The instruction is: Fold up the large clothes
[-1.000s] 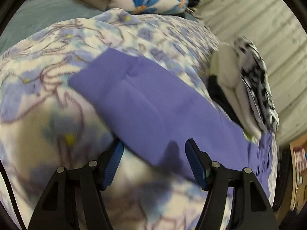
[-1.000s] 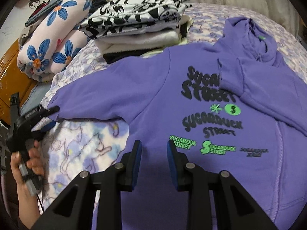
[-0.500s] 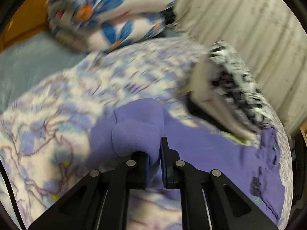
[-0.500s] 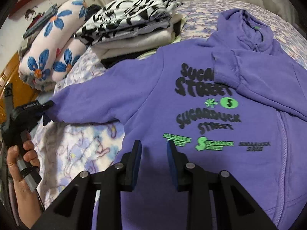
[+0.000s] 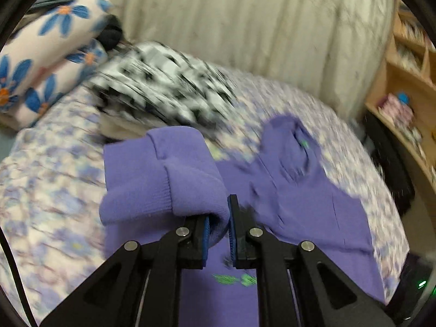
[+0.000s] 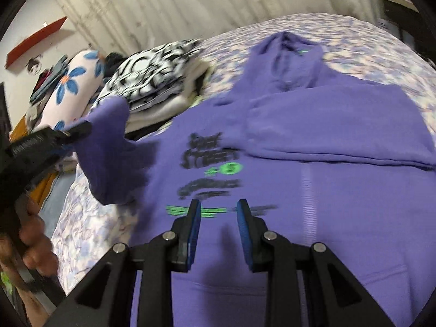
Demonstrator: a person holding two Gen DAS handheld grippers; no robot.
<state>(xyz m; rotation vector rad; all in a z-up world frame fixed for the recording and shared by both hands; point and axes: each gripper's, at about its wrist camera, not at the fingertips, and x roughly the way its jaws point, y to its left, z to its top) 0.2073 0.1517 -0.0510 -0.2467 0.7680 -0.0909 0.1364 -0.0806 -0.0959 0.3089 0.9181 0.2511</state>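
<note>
A purple hoodie [image 6: 327,190] with black and green print lies face up on the bed, hood [image 6: 286,54] far from me. Its right sleeve [image 6: 340,125] is folded across the chest. My left gripper [image 5: 219,223] is shut on the cuff of the left sleeve [image 5: 177,185] and holds it lifted above the hoodie's body [image 5: 313,218]. In the right wrist view the left gripper [image 6: 70,133] shows at the left with the raised sleeve [image 6: 109,141]. My right gripper [image 6: 218,218] is open and empty, low over the hoodie's front print.
A stack of folded clothes topped by a black-and-white patterned piece [image 6: 152,73] sits beside the hoodie's left shoulder. A blue-flowered roll of bedding [image 5: 49,54] lies behind it. The floral bedspread [image 5: 49,190] covers the bed. Wooden shelves [image 5: 408,81] stand at the right.
My left gripper closed on the left sleeve cuff, then lifted it and carried it inward over the hoodie's body. My right gripper stayed open and shifted slightly forward.
</note>
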